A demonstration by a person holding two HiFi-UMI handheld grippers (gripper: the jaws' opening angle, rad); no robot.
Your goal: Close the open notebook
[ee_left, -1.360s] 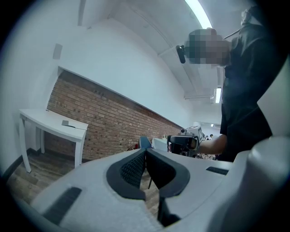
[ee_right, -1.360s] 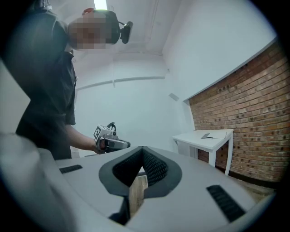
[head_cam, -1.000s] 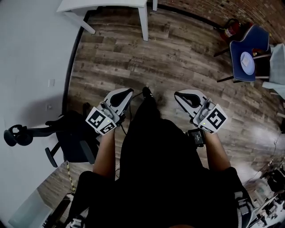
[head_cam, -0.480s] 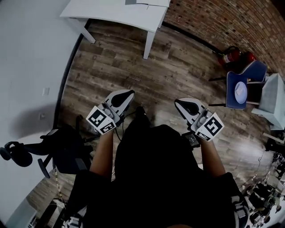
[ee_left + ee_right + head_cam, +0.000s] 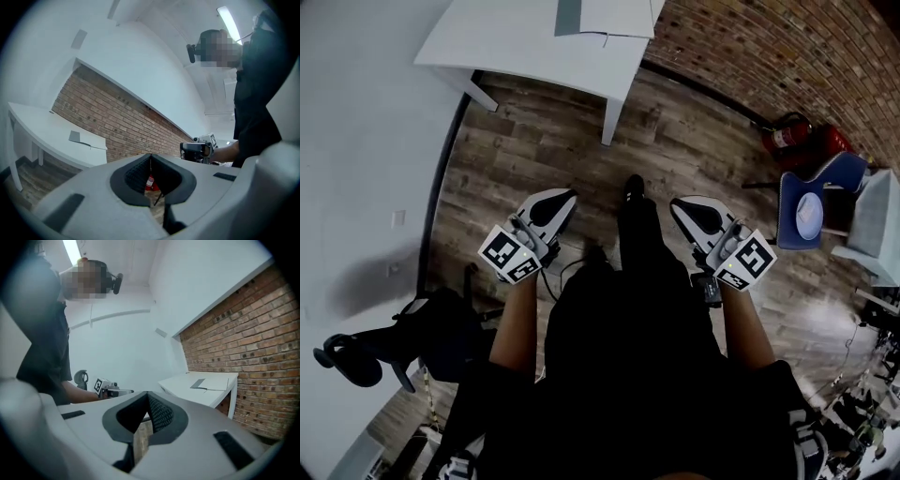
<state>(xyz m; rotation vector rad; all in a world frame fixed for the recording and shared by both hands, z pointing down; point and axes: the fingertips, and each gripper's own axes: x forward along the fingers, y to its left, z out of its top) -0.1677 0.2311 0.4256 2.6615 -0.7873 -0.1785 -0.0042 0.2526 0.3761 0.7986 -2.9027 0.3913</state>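
Notebook (image 5: 605,17) lies open on the white bench (image 5: 506,42), flat on the bench's top toward its right end. One side shows grey and the other a pale page. Nothing touches it.

Both hand-held grippers hang well short of the bench, over the wood floor (image 5: 544,150) on the person's side of it. They point toward the bench. The left hand-held gripper (image 5: 555,204) sits roughly in line with the bench's right leg. Its jaws are pressed together with nothing between them, as the left gripper view shows at the left hand-held gripper (image 5: 151,173). The right hand-held gripper (image 5: 689,208) lies further right than the bench's end. Its jaws are also pressed together and empty, seen closely in the right gripper view at the right hand-held gripper (image 5: 147,416).

From the right gripper view the notebook (image 5: 211,383) rests on the bench beside the brick wall (image 5: 262,343). A red fire extinguisher (image 5: 786,131) stands to the right of the bench against that wall, and a blue chair (image 5: 811,202) stands further right still. A black office chair (image 5: 431,323) stands well apart from the bench, to the near left.
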